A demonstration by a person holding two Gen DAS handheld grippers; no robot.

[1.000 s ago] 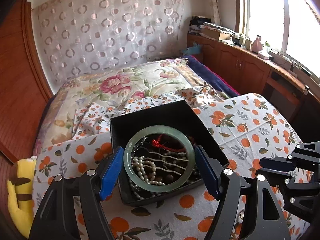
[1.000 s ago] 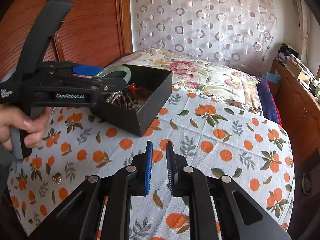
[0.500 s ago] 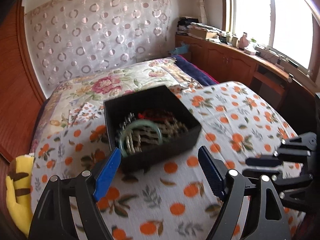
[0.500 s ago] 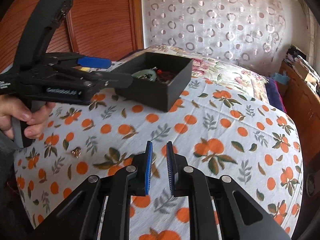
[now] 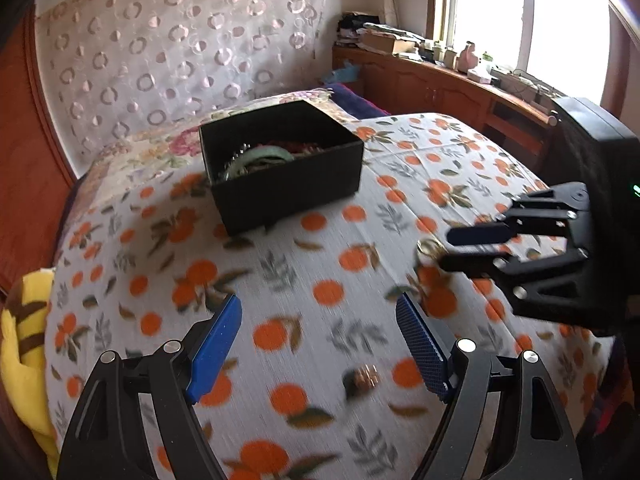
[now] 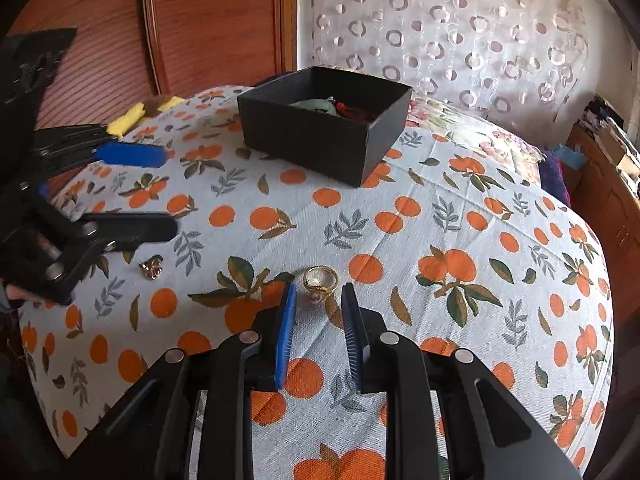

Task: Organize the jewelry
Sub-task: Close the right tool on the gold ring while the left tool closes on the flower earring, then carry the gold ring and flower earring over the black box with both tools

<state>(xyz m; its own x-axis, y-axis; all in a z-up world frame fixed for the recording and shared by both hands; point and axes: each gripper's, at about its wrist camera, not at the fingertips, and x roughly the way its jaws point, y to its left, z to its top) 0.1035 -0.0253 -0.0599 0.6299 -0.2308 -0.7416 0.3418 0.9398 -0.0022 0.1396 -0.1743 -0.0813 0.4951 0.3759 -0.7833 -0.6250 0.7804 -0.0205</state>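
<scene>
A black jewelry box stands on the orange-print cloth; it holds a green bangle, pearls and red pieces. It also shows in the right wrist view. A gold ring lies on the cloth just ahead of my right gripper, whose jaws are open on either side of it, not touching. The ring shows in the left wrist view beside the right fingertips. A small gold trinket lies near my left gripper, which is open and empty; the trinket also shows in the left wrist view.
The cloth covers a rounded table that drops off at its edges. A floral bed lies behind. A yellow plush sits at the left edge. A wooden cabinet with clutter runs under the window.
My left gripper has let the green bangle go into the box and pulled back, open. My right gripper has moved forward to the gold ring and opened its jaws.
</scene>
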